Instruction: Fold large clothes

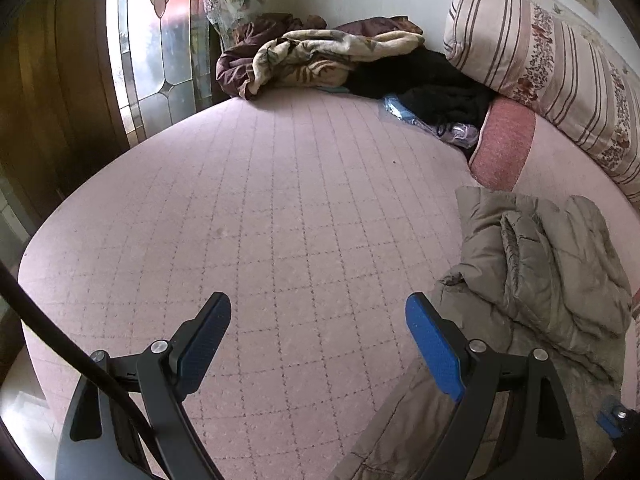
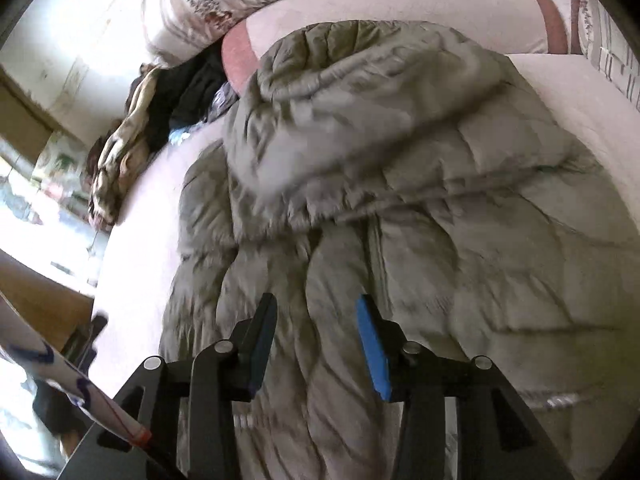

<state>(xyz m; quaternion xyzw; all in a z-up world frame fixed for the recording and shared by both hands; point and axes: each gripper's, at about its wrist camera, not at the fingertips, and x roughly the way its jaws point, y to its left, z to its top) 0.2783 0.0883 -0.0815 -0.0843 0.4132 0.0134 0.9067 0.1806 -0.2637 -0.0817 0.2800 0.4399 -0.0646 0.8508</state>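
Observation:
A grey-olive padded jacket lies crumpled on the pink quilted bed, at the right of the left wrist view. My left gripper hovers open over bare bedding, and its right finger is close beside the jacket's lower edge. In the right wrist view the jacket fills most of the picture, with its hood bunched at the far end. My right gripper hangs just above the quilted body of the jacket. Its jaws are partly apart and no fabric is pinched between them.
A heap of blankets and dark clothes lies at the far end of the bed. A striped bolster and a pink pillow are at the right. A stained-glass window stands beyond the left edge. A patterned sleeve is at the lower left.

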